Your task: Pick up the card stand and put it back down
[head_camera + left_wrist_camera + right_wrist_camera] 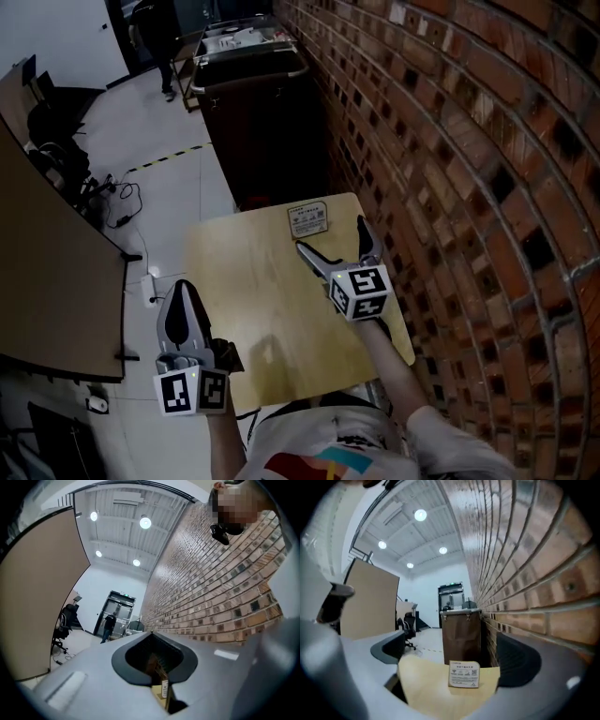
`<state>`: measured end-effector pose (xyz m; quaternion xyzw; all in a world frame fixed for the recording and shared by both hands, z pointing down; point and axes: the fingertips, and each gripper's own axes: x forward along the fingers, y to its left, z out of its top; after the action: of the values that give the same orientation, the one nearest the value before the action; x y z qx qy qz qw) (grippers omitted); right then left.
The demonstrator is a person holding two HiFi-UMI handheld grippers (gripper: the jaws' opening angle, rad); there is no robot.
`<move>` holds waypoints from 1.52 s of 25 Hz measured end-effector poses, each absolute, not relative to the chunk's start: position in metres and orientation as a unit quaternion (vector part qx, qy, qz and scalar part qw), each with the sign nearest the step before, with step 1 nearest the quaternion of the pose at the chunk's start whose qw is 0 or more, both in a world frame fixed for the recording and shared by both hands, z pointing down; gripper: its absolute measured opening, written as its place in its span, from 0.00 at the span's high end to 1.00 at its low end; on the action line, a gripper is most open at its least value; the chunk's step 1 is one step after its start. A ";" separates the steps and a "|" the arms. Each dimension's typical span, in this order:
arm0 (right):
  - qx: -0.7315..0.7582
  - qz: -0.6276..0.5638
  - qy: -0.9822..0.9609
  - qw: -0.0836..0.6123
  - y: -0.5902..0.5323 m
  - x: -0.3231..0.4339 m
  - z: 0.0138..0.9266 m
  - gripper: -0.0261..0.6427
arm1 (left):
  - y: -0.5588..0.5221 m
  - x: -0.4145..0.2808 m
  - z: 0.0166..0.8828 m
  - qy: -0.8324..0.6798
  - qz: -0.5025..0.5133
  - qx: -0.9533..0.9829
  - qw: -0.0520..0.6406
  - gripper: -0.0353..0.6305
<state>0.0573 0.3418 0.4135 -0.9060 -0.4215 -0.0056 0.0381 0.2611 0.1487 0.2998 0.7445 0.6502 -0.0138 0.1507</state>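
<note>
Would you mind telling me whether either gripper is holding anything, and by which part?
Nothing is held. The right gripper is open, its jaws clear of the card stand standing on the table; the left gripper is shut and empty.

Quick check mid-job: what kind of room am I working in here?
Probably an indoor office or lab workspace. A brick wall runs beside the small wooden table, and an office chair and a partition panel stand across the floor.

Head view steeply down, right gripper view low, sharing card stand point(307, 221)
</note>
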 end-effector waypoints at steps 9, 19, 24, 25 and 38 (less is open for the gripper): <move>-0.849 -0.211 -0.469 0.118 0.482 0.120 0.555 0.10 | 0.160 0.289 0.355 0.623 0.053 0.773 0.109 0.94; -0.829 -0.229 -0.481 0.171 0.508 0.125 0.603 0.10 | 0.172 0.311 0.368 0.603 0.063 0.789 0.100 0.94; -0.838 -0.220 -0.473 0.162 0.512 0.127 0.609 0.10 | 0.175 0.314 0.375 0.601 0.071 0.790 0.096 0.94; -0.840 -0.216 -0.471 0.157 0.513 0.128 0.609 0.10 | 0.175 0.314 0.376 0.601 0.072 0.790 0.096 0.94; -0.867 -0.123 -0.478 0.070 0.481 0.114 0.540 0.10 | 0.169 0.322 0.370 0.590 0.059 0.799 0.100 0.94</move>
<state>0.1138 0.4806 0.5397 -0.8668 -0.4781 -0.1232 0.0696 0.3219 0.1685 0.3696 0.7991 0.5898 0.0590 0.1004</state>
